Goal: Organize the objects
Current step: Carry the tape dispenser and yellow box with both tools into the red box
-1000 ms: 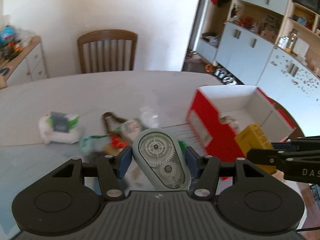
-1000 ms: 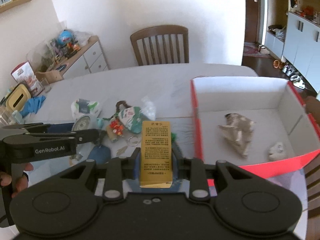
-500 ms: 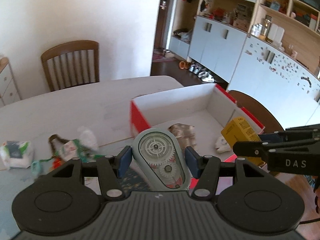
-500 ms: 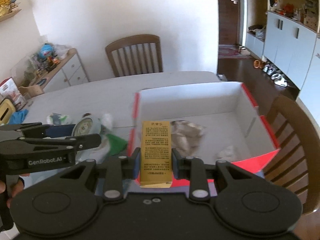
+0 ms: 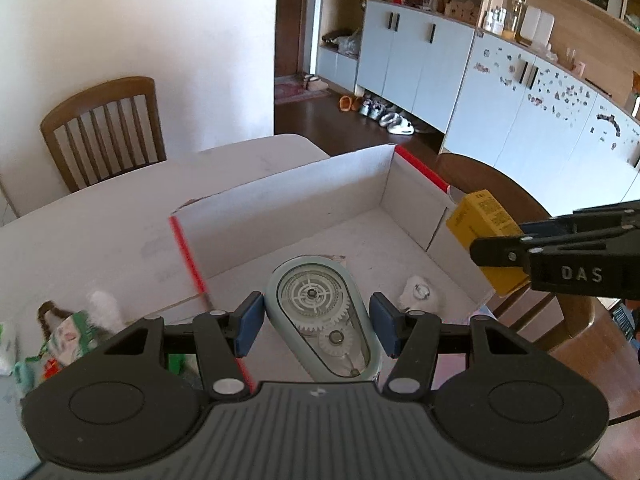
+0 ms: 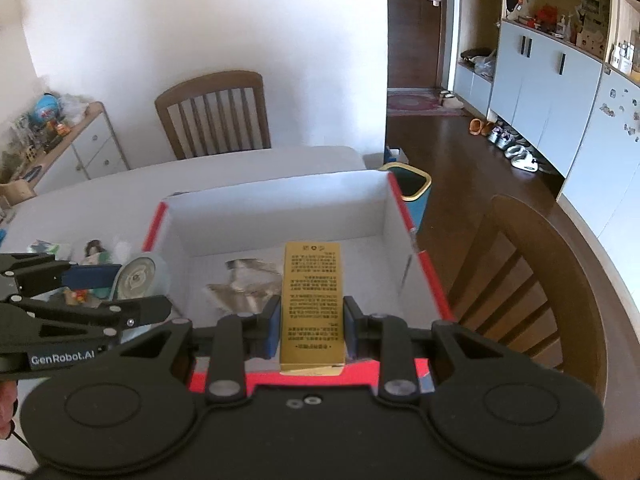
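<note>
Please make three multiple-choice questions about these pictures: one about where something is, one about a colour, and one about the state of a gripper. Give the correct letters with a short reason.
1. Where does the crumpled silver wrapper lie?
A. Inside the open box
B. On the chair seat
C. On the floor

2. What colour is the narrow box in the right gripper?
A. Blue
B. Golden yellow
C. Green

3. What is the state of the left gripper?
A. Empty and wide open
B. Out of view
C. Holding the gear-wheel device between its fingers

Answers:
1. A, it rests on the white bottom of the box.
2. B, both views show it yellow.
3. C, the blue pads sit at the device's two sides.
</note>
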`<state>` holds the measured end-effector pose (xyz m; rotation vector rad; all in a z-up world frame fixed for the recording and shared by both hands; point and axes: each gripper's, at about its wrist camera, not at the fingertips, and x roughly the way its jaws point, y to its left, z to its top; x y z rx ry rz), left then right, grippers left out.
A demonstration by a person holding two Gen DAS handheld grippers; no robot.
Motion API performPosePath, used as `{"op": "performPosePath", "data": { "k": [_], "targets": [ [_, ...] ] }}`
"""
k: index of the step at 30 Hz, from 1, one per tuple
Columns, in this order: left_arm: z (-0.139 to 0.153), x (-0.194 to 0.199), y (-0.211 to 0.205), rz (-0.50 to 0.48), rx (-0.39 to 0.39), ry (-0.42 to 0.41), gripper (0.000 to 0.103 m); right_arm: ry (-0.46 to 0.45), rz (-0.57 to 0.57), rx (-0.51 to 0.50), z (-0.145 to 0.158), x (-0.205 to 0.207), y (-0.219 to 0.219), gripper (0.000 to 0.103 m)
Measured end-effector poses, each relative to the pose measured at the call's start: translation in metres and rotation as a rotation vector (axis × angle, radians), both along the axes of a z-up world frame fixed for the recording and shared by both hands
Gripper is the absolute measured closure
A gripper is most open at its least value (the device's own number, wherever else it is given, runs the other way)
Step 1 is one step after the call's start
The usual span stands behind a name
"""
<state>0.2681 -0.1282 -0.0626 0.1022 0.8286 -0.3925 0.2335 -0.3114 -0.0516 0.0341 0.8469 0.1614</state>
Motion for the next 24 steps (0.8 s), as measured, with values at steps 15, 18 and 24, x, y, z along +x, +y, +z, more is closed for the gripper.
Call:
{"op": "performPosePath", "data": {
  "k": [15,18,24],
  "targets": [
    [-0.046,0.056,-0.058,-0.040,0.054,0.121,0.045,0.114,0.041,0.002,-0.047,0.085,-0.011,0.074],
    [-0.057,0.065,-0.062,-0.027,0.066,0.160,0.045,0.140,0.061,-0.022,-0.056,0.097,-0.003,0.074],
    [-0.072,0.076,-0.067,-0.027,0.105,0.211,0.045,0.209,0.087,-0.048,-0.073,0.118,0.009,0.074]
  ]
}}
